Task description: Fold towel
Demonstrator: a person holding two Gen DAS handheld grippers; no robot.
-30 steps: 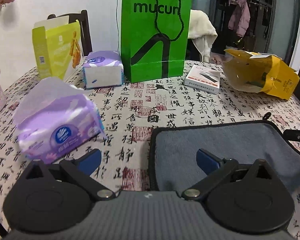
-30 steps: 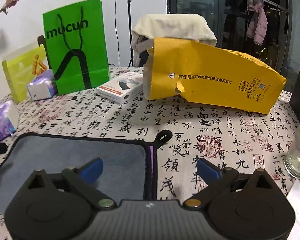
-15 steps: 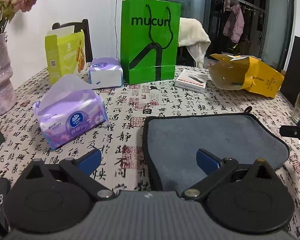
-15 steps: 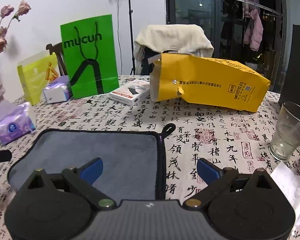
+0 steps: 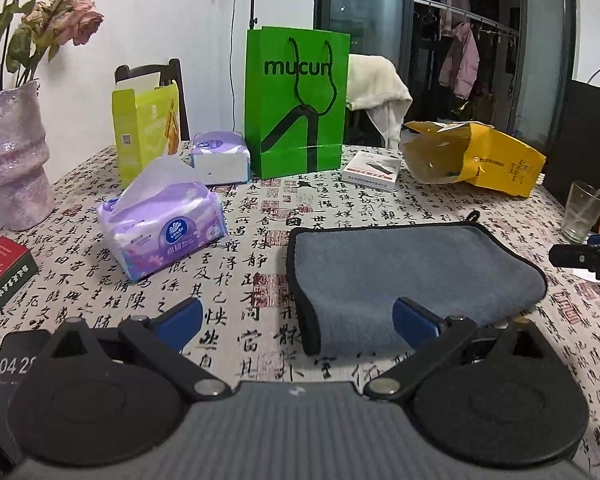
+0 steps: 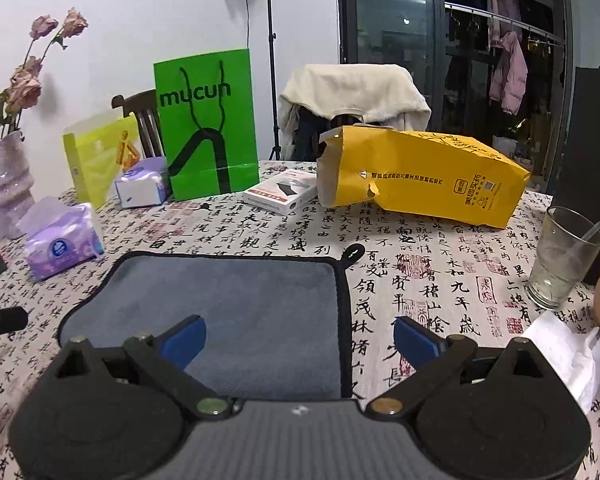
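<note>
Tabletop towel (image 5: 412,276) beneath spread tongs (image 5: 298,318)

A table (image 5: 260,216), covered by a calligraphy-printed cloth, is being occupied by many things. A grey towel (image 5: 400,272) is lying flat near the front. A purple tissue pack (image 5: 164,232), a pink vase (image 5: 12,160) and a red box (image 5: 2,270) are being carried at the left; a green bag (image 5: 296,104), a white box (image 5: 372,170), a yellow bag (image 6: 420,176) and a glass (image 6: 560,260) are being supported farther back and right.
</note>
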